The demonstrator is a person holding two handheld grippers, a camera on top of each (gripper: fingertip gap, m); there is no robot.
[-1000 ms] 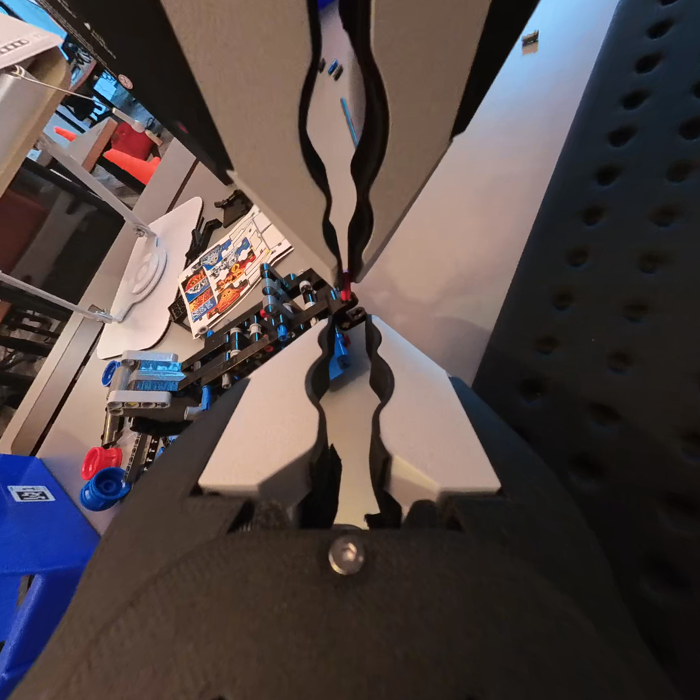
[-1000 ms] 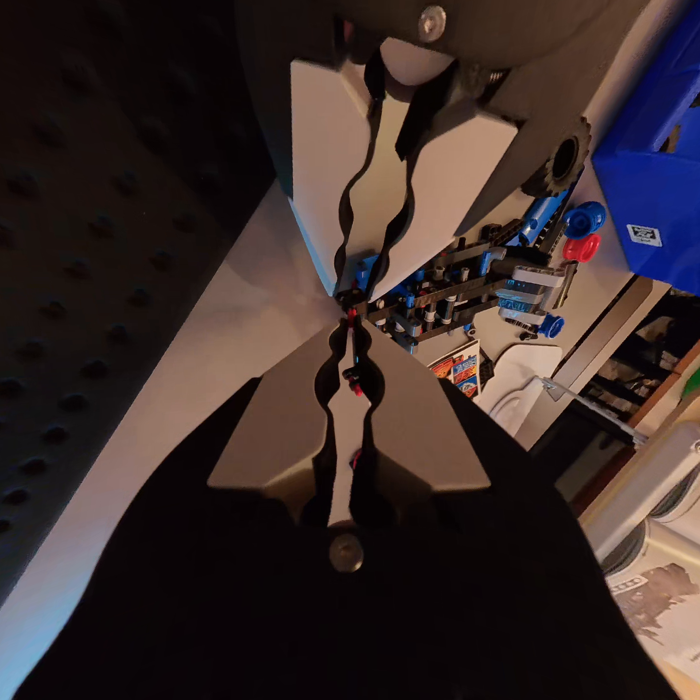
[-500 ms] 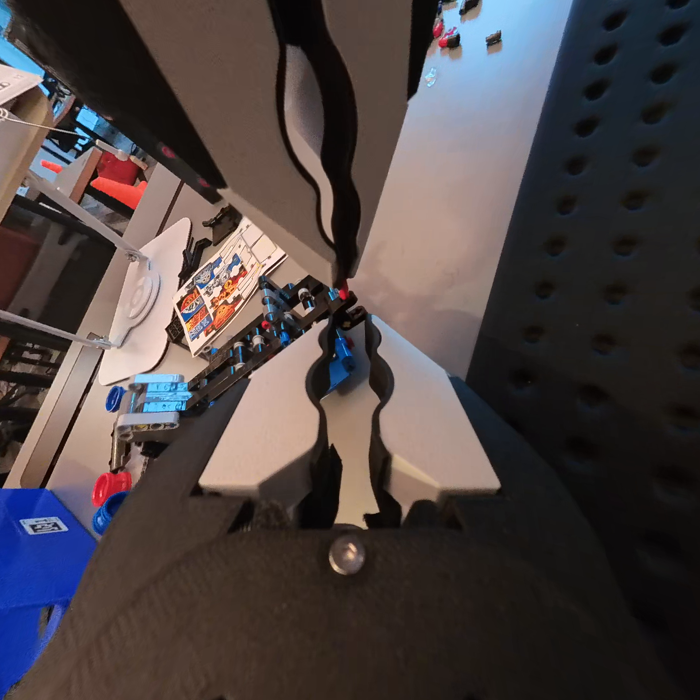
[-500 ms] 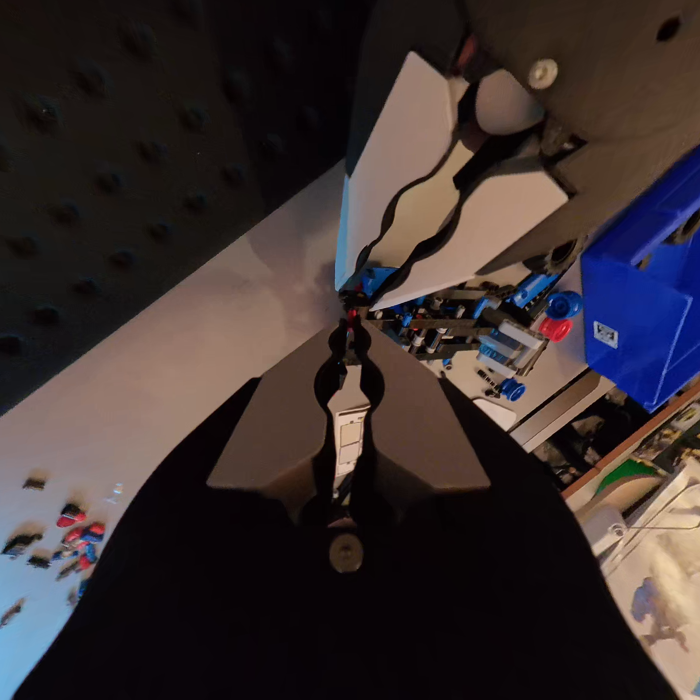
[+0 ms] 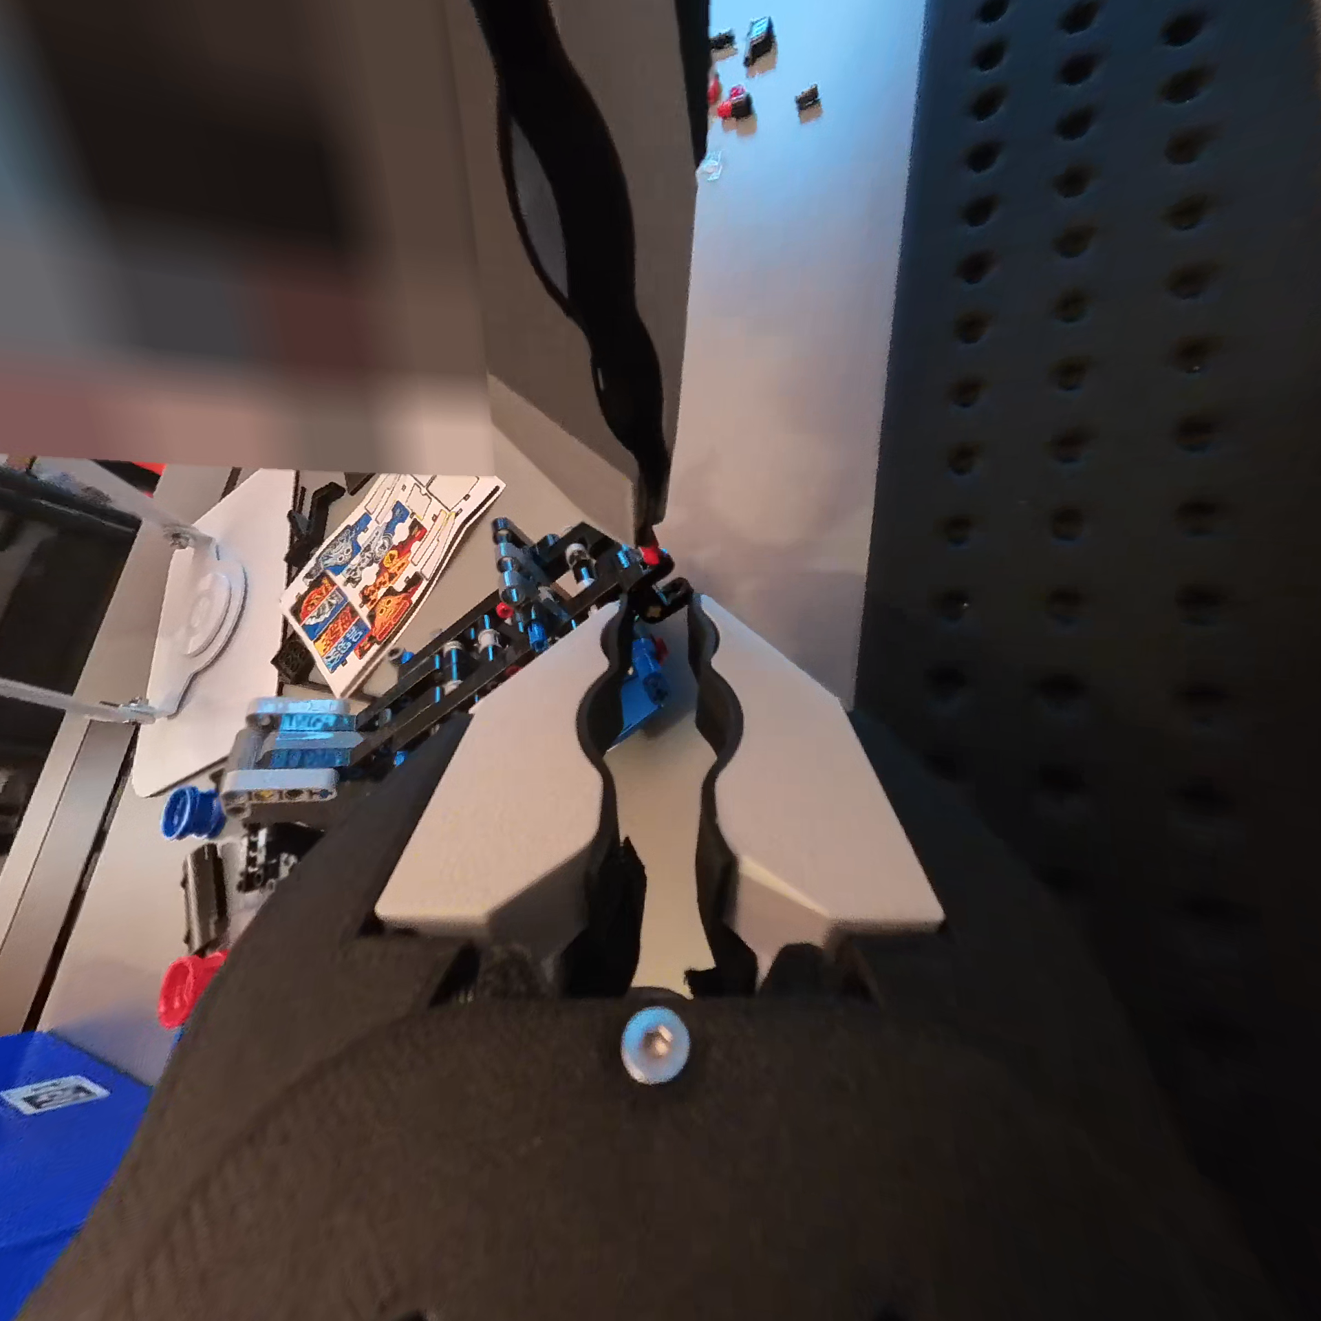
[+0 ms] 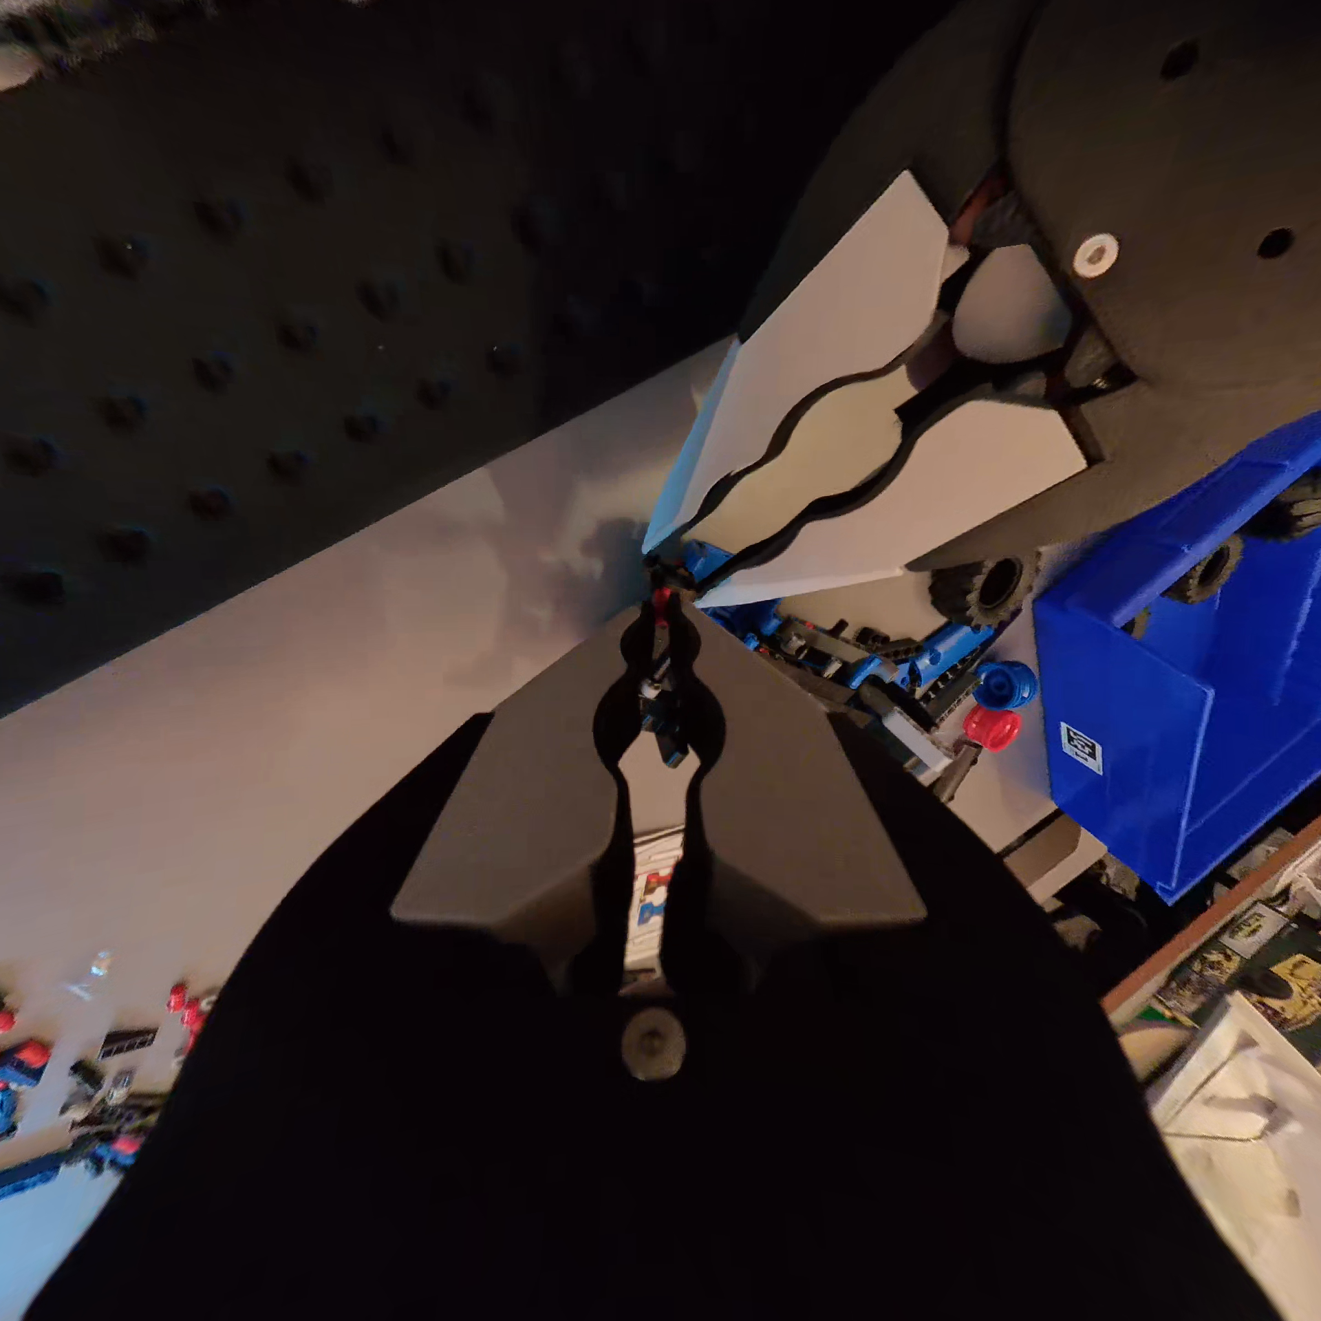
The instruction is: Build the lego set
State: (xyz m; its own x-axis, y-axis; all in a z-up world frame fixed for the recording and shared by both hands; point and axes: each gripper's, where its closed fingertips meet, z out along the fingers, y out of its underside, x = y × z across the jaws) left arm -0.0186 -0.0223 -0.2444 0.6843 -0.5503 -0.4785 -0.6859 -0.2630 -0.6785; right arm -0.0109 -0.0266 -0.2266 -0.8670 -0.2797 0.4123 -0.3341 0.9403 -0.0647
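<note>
A long black and blue Technic frame [image 5: 493, 643] lies slanted over the grey table [image 5: 779, 400]; it also shows in the right wrist view [image 6: 851, 661]. My left gripper [image 5: 657, 607] is shut on the frame's near end, with a blue part [image 5: 643, 686] between its fingers. My right gripper [image 5: 647, 525] comes in from above, shut on a small red piece [image 5: 649, 552] pressed against that same end. In the right wrist view the right gripper [image 6: 665, 607] pinches the red piece [image 6: 662, 597], tip to tip with the left gripper [image 6: 668, 561].
A black perforated panel [image 5: 1108, 500] stands along the table's side. A sticker sheet [image 5: 386, 572], a clear stand base [image 5: 193, 629], red [image 6: 990, 728] and blue [image 6: 1004, 683] hubs, black tyres [image 6: 993, 586] and a blue bin [image 6: 1179, 679] lie past the frame. Loose small pieces [image 6: 71, 1058] are scattered. Both grippers' tips are close together, under 4 cm apart.
Both grippers stay shut, tip to tip at the frame's end. The right gripper has swung round, so the left one now shows at its upper right and the loose pieces have come into view.
</note>
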